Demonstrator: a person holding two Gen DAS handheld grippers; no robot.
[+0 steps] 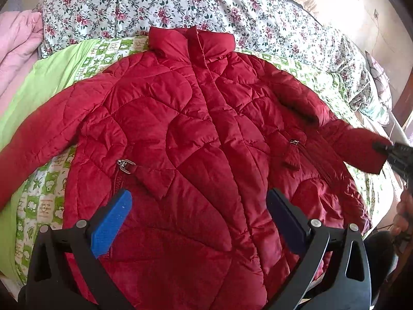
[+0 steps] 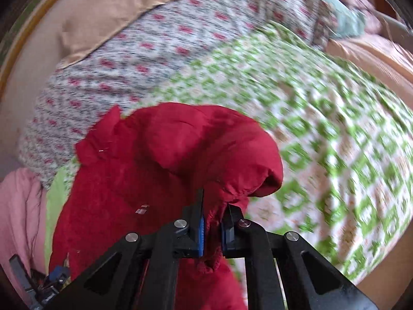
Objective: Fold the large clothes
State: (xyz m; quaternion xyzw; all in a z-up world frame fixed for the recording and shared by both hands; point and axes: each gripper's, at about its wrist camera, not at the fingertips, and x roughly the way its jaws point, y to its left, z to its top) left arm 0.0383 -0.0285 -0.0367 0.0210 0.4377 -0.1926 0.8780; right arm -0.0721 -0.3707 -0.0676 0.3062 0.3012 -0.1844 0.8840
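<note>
A red quilted puffer jacket (image 1: 196,139) lies unfolded on the bed (image 1: 46,196). The right gripper (image 2: 212,228) pinches its cuff; the left gripper (image 1: 198,219), fingers spread, hovers above the hem.

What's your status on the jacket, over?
Left gripper open, hovering over the jacket's lower front. Right gripper shut on sleeve cuff. Red jacket face up, zipped, on green-patterned sheet. Nothing in the way.

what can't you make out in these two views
- Jacket hem: hidden behind the left gripper in the left wrist view.
- Left sleeve cuff: cut off by that view's edge.
- Quilt pattern: motion-blurred in the right wrist view.
- Cuff end: hidden between the right gripper pads.
</note>
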